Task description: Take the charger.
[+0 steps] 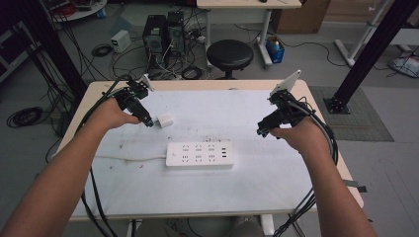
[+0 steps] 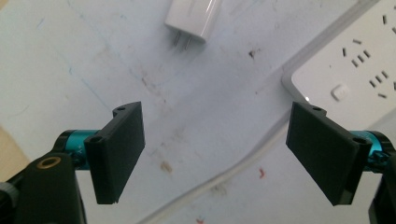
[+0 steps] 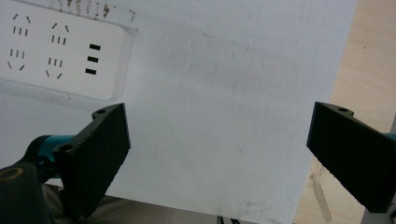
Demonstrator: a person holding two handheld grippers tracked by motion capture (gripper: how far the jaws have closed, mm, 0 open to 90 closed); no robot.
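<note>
I hold my left tongs (image 1: 148,122) low over the white mat (image 1: 247,182), jaws spread wide and gripping nothing, with the small white charger (image 1: 165,120) lying just beside their tips. In the left gripper view the charger (image 2: 192,18) sits ahead of the jaws, its two prongs pointing back toward me, and the gap between the jaws frames bare, stained mat crossed by the strip's white cord (image 2: 224,175). The power strip (image 1: 199,155) lies near my left tongs, between my two hands, and apart from the charger. My right tongs (image 1: 261,131) hang above the mat's far side, jaws likewise spread and empty, well apart from the charger. In the right gripper view the strip's end (image 3: 60,51) lies ahead and left of the jaws, and the wooden table (image 3: 369,60) edge runs ahead of the right jaw.
</note>
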